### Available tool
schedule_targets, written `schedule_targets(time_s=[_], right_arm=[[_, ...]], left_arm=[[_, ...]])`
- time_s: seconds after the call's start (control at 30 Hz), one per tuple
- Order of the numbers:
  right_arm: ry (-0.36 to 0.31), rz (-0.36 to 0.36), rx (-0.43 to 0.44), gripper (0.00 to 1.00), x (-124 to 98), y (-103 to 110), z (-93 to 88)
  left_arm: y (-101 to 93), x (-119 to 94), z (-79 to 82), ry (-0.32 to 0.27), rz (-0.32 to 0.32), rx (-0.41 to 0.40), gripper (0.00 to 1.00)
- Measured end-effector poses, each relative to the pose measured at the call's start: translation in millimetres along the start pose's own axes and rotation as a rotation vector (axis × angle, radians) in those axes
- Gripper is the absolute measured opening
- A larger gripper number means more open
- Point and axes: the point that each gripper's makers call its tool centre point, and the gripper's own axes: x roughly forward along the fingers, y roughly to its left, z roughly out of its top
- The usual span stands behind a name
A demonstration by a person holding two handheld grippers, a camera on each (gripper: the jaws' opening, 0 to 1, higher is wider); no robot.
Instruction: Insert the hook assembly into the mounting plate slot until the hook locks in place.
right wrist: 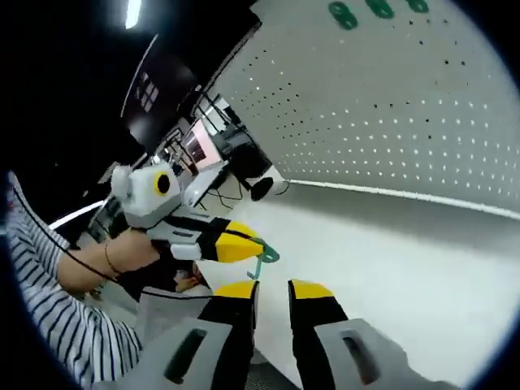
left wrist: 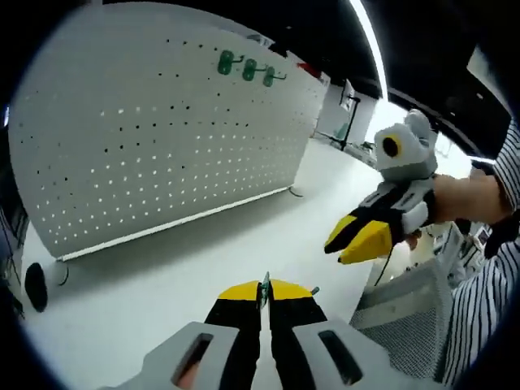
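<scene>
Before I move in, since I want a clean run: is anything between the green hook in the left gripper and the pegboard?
Nothing visible: bare white table lies between the green hook and the white perforated pegboard.

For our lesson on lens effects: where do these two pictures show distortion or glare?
Left gripper view: the pegboard bulges, its lower edge curves, and a ceiling light strip is blown out. Right gripper view: the pegboard's holes run in arcs, and a ceiling light glares against the dark.
</scene>
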Motion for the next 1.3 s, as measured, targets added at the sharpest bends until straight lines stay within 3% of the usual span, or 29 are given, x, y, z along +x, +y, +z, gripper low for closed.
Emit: schedule_targets(time_s=[0.13, 0.27, 0.37, 0.5, 0.87, 1.3], right_arm=[[-0.021, -0.030, -0.144, 0.15, 2, 10, 5.2], [-0.031, -0.039, -0.204, 0.14, 7, 19, 3.0], [-0.053, -0.068, -0.267, 0.13, 9, 21, 6.2], [-0.044, -0.073, -0.345, 0.12, 13, 26, 6.0], [-0.009, -0.080, -0.380, 0.08, 26, 22, 2.9], [0.008, -0.101, -0.435, 0.03, 27, 21, 1.5]], left_arm=[[1.9, 0, -5.7, 0.011, -0.007, -0.211, 0.02], [-10.3, 0, 2.5, -0.054, -0.109, -0.483, 0.01], [-16.0, -2, 5.5, -0.075, -0.149, -0.572, 0.01], [-22.0, -3, 3.8, -0.061, -0.151, -0.546, 0.01], [-43.1, -1, 5.8, -0.041, -0.184, -0.533, 0.01], [-47.6, 0, 6.8, -0.046, -0.195, -0.518, 0.01]])
